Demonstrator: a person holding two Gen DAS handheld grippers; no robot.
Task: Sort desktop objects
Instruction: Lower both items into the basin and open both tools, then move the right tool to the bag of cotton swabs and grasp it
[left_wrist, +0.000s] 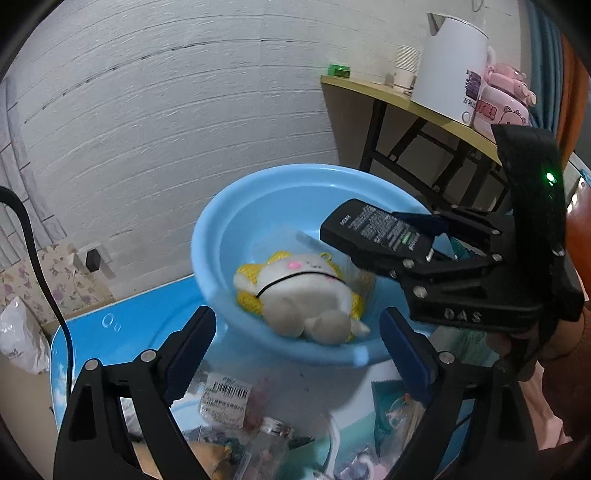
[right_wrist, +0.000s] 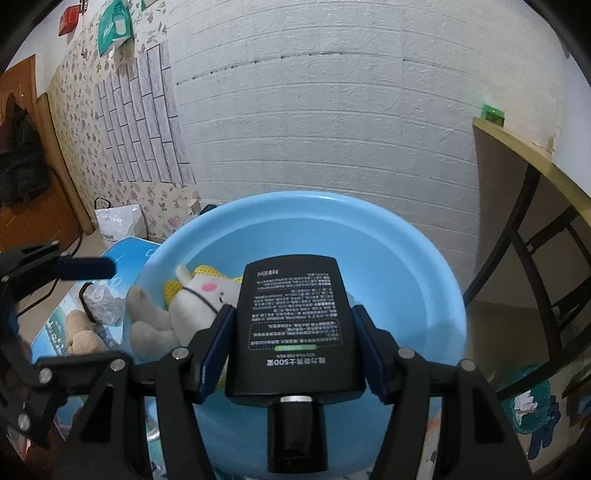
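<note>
A flat black bottle (right_wrist: 293, 325) with white print on its face and a black cap toward the camera sits clamped between the blue pads of the right hand-held gripper (right_wrist: 291, 343), one pad on each narrow side. It hangs over the light blue basin (right_wrist: 424, 280), not touching it. Inside the basin lies a white plush toy (right_wrist: 199, 295) with yellow knitted trim and a pink cheek patch, on its side against the near-left wall.

The left wrist view shows the same bottle (left_wrist: 373, 230) from the side, tilted, its far end out over the basin (left_wrist: 236, 221) and the plush toy (left_wrist: 306, 291) below it; here the right hand-held gripper (left_wrist: 424, 243) comes in from the right edge, a green light glowing on its body. The left hand-held gripper (left_wrist: 299, 354) stands wide open with nothing between its pads, just in front of the basin's near rim. Beneath it this view alone shows clutter on the blue patterned bench (left_wrist: 96, 332): a clear packet with a barcode label (left_wrist: 225, 400), a small glass jar (left_wrist: 273, 435) and a teal packet (left_wrist: 391, 406) (all blurred).

Only the right wrist view shows a tan plush toy (right_wrist: 81, 336) and a crumpled clear bag (right_wrist: 103, 299) left of the basin. Behind, a side table carries a white kettle (left_wrist: 454, 62).
</note>
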